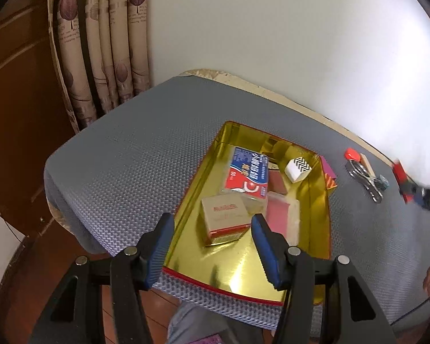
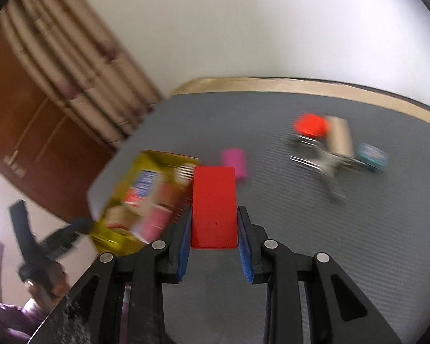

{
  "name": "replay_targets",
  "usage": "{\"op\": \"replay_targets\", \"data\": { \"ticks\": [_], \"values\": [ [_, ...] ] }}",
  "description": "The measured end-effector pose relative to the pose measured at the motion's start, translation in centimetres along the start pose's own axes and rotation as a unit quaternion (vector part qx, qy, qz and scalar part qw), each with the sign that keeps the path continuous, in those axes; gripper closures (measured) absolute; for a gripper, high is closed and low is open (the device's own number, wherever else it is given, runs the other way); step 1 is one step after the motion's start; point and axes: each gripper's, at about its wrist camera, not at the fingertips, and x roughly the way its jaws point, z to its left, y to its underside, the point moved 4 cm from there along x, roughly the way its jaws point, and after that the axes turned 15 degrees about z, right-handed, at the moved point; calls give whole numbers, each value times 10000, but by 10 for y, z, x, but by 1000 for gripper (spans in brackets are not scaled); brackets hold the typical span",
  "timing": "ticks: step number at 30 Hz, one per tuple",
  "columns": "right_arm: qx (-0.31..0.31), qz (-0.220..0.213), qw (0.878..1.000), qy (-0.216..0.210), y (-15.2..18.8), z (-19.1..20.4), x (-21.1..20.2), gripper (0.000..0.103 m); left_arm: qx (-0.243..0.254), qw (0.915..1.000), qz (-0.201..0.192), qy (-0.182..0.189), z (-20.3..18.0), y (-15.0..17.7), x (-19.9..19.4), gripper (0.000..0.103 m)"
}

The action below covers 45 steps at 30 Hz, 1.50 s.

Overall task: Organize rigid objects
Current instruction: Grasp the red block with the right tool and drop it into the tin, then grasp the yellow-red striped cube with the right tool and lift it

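The right gripper [image 2: 214,223] is clamped on a red block [image 2: 214,206], which sits between the blue pads [image 2: 245,246] and projects forward toward 12 o'clock, above the grey mat [image 2: 344,243]. This view is motion-blurred. The gold tray [image 2: 120,200] lies at 10 o'clock from the block, and a pink item [image 2: 235,162] lies just beyond the block's far end at 1 o'clock. A red-capped item [image 2: 311,124] and metal scissors-like tool [image 2: 321,163] lie near each other at 2 o'clock; their contact cannot be determined. The left gripper [image 1: 212,232] is spread wide and holds nothing; it hangs over the near end of the tray [image 1: 243,275]. Inside the tray are a beige box [image 1: 225,218], a blue-and-red packet [image 1: 249,172], a pink case [image 1: 281,218] and a white zigzag-patterned block [image 1: 298,167].
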Motion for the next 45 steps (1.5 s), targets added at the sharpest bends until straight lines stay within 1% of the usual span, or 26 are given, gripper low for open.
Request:
{"op": "replay_targets", "data": {
  "ticks": [2,3,4,6,7,9,11,13,16,19,20,23,25,26,27,28,29,31,32,33,34,36,38,41,43,45],
  "values": [
    [-168,81,9998,-45,-14,24,17,75,-38,9999,-89,-112,4,0,0,46],
    [-219,143,9996,-140,-21,36,29,75,-62,9999,-90,-127,6,-1,2,46],
    [-262,210,9992,-204,-29,45,41,75,-102,9999,-61,-100,9,-1,3,46],
    [-389,368,9984,-167,-40,66,68,75,-250,9997,14,25,15,-2,5,46],
    [-414,434,9981,-163,-41,69,72,75,-331,9994,72,112,18,-2,7,46],
    [-514,626,9967,42,-47,80,100,75,-391,9988,198,240,21,-3,11,46],
    [-550,754,9953,266,-49,85,118,75,-432,9985,232,259,24,-4,13,46],
    [-510,871,9942,366,-51,83,132,75,-439,9984,201,288,25,-5,12,46],
    [-495,935,9928,554,-54,82,147,75,-444,9984,149,301,24,-6,10,46],
    [-508,924,9918,717,-57,80,155,75,-412,9984,221,318,23,-5,13,46],
    [-517,929,9918,711,-58,81,157,75,-397,9984,256,316,22,-4,14,46],
    [-476,810,9926,764,-55,81,155,73,-387,9983,309,304,20,-4,17,46],
    [-410,642,9950,644,-54,78,146,73,-384,9984,300,285,20,-4,16,46],
    [-344,467,9969,531,-51,74,137,72,-375,9985,287,274,19,-3,16,46],
    [-294,305,9981,453,-48,71,129,70,-349,9987,279,252,18,-3,16,46],
    [-231,133,9987,438,-42,65,118,65,-326,9988,282,226,17,-3,17,46],
    [-149,-28,9987,490,-36,55,108,64,-307,9989,286,213,17,-3,18,46],
    [82,-307,9964,787,-19,23,87,61,-272,9990,295,190,15,-2,19,46],
    [146,-372,9936,1057,-10,7,81,61,-250,9991,303,173,14,-1,20,46],
    [211,-336,9896,1384,1,-14,76,59,-220,9991,317,150,12,0,21,46],
    [298,-227,9866,1587,10,-31,74,59,-207,9992,328,134,11,1,21,46],
    [506,-71,9816,1840,29,-64,68,59,-183,9992,351,110,9,3,23,46],
    [587,-66,9824,1775,37,-77,62,59,-150,9993,341,64,6,5,23,46],
    [401,-101,9857,1635,34,-69,62,59,-101,9995,287,-63,3,6,22,46],
    [106,-117,9899,1406,22,-49,67,59,-99,9994,304,-96,2,6,24,46],
    [-210,-132,9900,1390,9,-29,78,59,-103,9993,351,-106,3,7,26,46]
  ]
}}
